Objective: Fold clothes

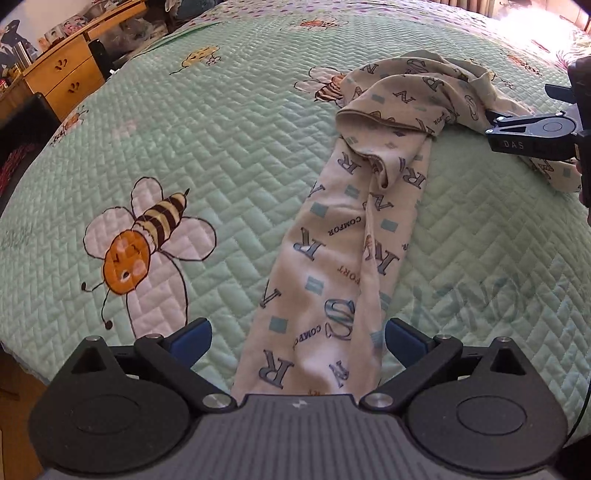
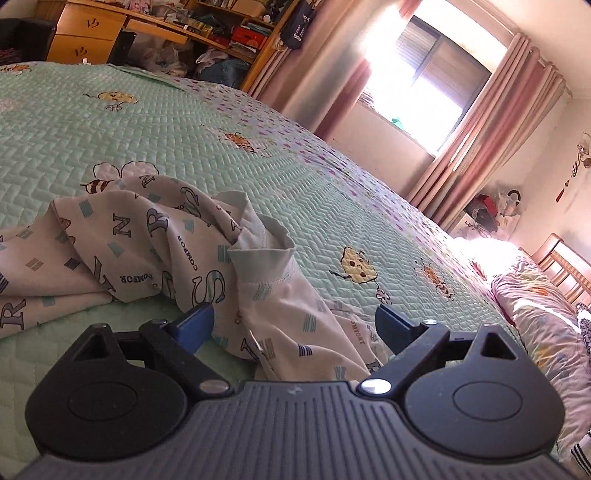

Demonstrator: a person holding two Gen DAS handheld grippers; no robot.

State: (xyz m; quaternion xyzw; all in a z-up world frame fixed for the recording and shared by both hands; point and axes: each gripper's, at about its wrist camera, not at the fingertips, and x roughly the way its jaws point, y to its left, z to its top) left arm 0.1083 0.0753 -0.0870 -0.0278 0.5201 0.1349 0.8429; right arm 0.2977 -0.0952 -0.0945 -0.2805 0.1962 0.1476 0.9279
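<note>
A cream pyjama garment (image 1: 332, 258) printed with blue letters lies on the green quilted bedspread (image 1: 147, 147). One long leg runs toward me and the rest is bunched at the far right. My left gripper (image 1: 299, 339) points down over the near end of that leg. It is open, with the cloth lying between its blue pads (image 1: 195, 339). In the right wrist view my right gripper (image 2: 295, 325) is held low and open, and a hemmed fold of the garment (image 2: 266, 258) lies loose between its fingers. The left wrist view shows the right gripper (image 1: 493, 125) at the bunched end.
A wooden desk with drawers (image 1: 62, 77) and cluttered shelves (image 2: 236, 29) stand beyond the bed's far side. A bright window with pink curtains (image 2: 424, 74) is at the back. A flowered duvet (image 2: 535, 306) and a wooden chair (image 2: 561, 266) are at the right.
</note>
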